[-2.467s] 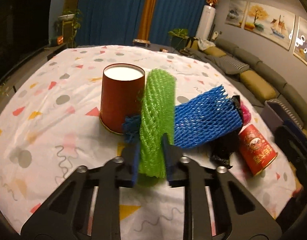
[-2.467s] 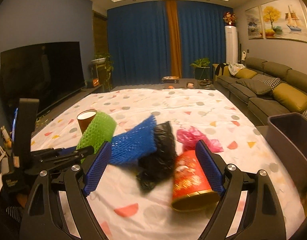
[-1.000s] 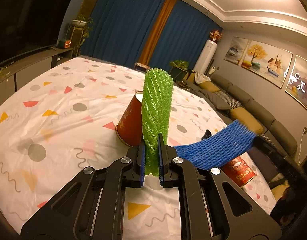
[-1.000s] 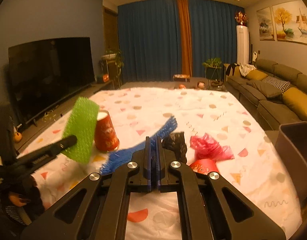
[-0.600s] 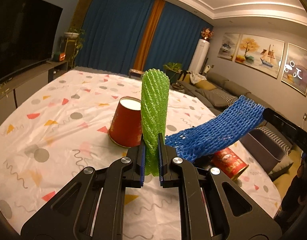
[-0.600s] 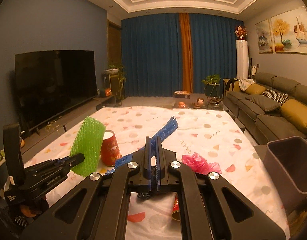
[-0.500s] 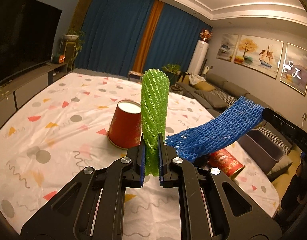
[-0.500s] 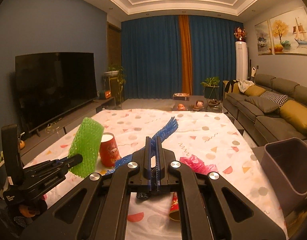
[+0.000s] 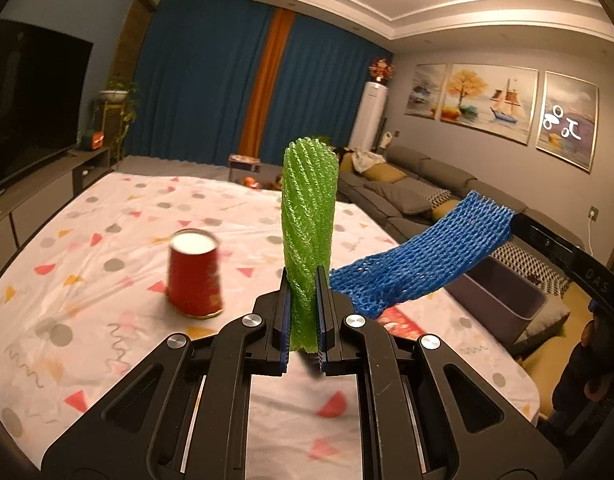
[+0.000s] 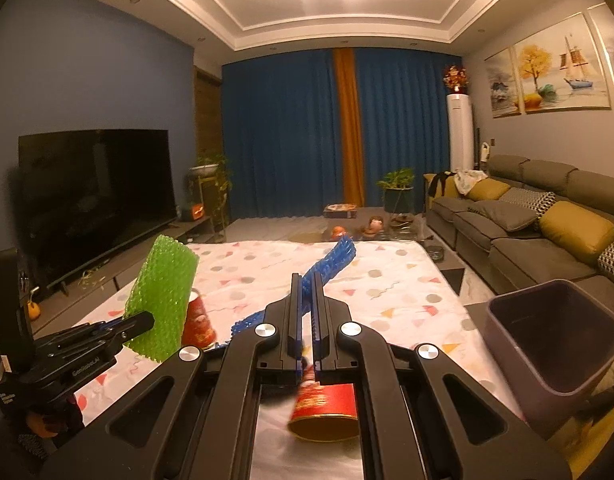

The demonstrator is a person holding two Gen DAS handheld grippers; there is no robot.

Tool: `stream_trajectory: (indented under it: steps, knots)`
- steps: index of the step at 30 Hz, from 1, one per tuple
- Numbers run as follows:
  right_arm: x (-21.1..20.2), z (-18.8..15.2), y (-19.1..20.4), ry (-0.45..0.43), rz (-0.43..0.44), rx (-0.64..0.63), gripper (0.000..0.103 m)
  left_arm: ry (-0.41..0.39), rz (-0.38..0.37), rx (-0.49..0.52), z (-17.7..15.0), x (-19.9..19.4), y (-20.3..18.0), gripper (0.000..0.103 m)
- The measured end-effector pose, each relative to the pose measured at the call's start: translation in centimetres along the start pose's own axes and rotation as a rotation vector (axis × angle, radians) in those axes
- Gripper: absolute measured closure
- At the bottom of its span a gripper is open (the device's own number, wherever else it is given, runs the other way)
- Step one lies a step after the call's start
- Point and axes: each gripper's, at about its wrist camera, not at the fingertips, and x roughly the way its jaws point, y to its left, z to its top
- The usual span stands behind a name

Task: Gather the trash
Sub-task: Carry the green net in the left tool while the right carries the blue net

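My left gripper is shut on a green foam net sleeve and holds it upright above the table; the sleeve also shows in the right wrist view. My right gripper is shut on a blue foam net sleeve, lifted above the table; it also shows in the left wrist view. An upside-down red paper cup stands on the patterned tablecloth. A second red cup lies on its side under my right gripper.
A grey bin stands past the table's right edge, also in the left wrist view. A sofa runs along the right wall, a TV along the left.
Both grippers closed on their net sleeves and lifted them off the table. Both have kept rising, and the table and cups sit lower in both views.
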Motion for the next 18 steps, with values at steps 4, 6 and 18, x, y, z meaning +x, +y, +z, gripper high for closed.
stream_trajectory:
  steps: [4,6,18]
  knots:
    - [-1.0,0.2,-2.3,-0.020,-0.038,0.021,0.098,0.000,-0.031,0.035,0.5,0.8,-2.8,0.094]
    - [-1.6,0.3,-3.4,-0.032,-0.062,0.032,0.098,0.001,-0.050,0.048,0.8,1.2,-4.1,0.094]
    - [-5.0,0.6,-11.7,-0.091,-0.270,0.100,0.098,0.012,-0.215,0.129,2.3,5.1,-13.8,0.094]
